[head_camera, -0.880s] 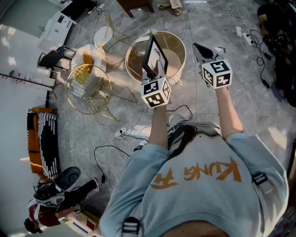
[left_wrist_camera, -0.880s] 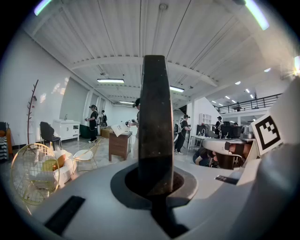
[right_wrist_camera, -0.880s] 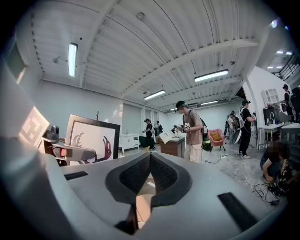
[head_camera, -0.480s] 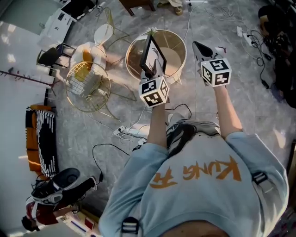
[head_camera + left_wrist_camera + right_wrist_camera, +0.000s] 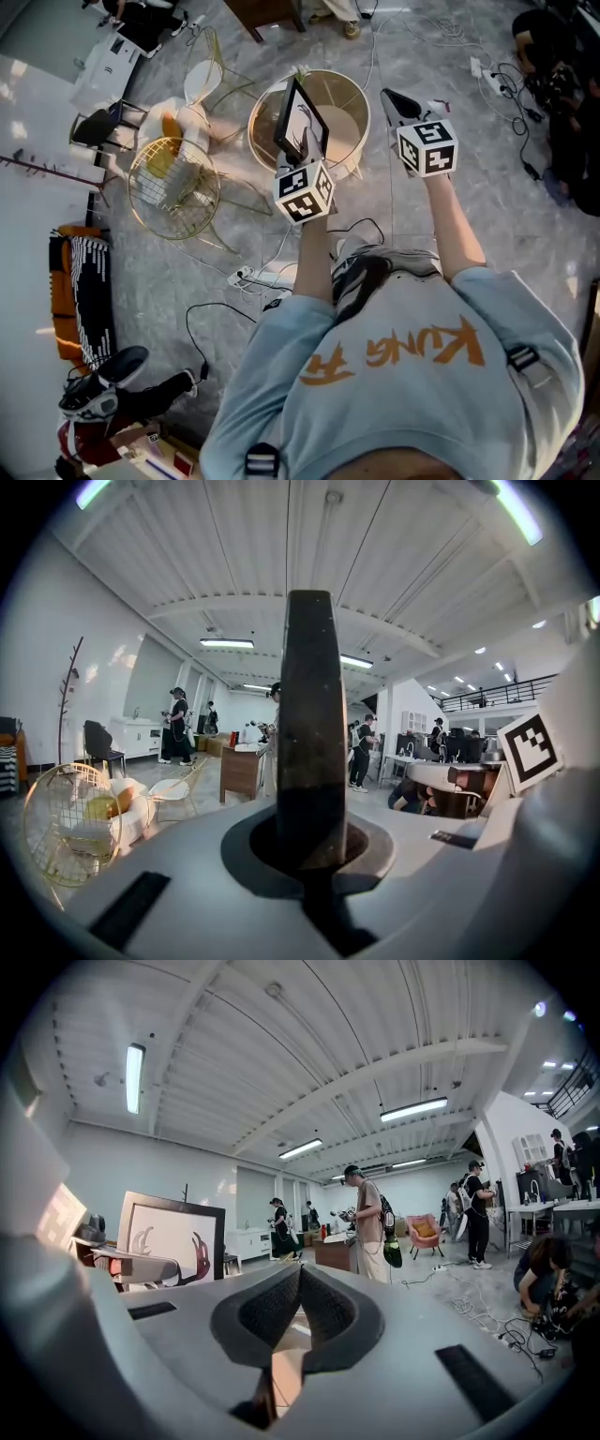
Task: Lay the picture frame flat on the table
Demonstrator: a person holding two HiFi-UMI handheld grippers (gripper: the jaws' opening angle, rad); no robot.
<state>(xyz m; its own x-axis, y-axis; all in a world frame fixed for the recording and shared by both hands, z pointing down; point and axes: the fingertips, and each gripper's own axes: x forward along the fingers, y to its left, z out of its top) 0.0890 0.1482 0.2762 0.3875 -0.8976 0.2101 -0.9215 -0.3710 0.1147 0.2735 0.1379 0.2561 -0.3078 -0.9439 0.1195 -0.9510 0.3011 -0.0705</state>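
Jaws of the left gripper (image 5: 309, 829) are clenched on the picture frame (image 5: 309, 714), which shows edge-on in the left gripper view as a dark upright bar rising out of the dark pads. In the head view the left gripper (image 5: 305, 152) grips the picture frame (image 5: 298, 117) at its lower edge and holds it on edge, not flat, over the round table (image 5: 349, 112) with the pale top and gold rim. No view shows whether the frame's lower edge touches the table.

Over on the right, the right gripper (image 5: 298, 1274) has its jaws pressed together at the tips with nothing between them. In the head view the right gripper (image 5: 389, 96) sits just past the table's right-hand rim, apart from the frame. Its own camera looks across at the picture frame (image 5: 173, 1237) to its left: a black border round a white picture with dark red curved shapes, the picture side turned towards the right gripper.

On the grey floor (image 5: 469, 206) to the left of the table stands a gold wire chair (image 5: 173, 187), with a white seat (image 5: 202, 70) beyond it. A white power strip (image 5: 248, 275) and black cables lie near the person's feet. The person wears a light blue shirt (image 5: 403, 375) with orange lettering. Other people stand in the background of both gripper views, and a pink armchair (image 5: 424, 1230) shows far off in the right gripper view.
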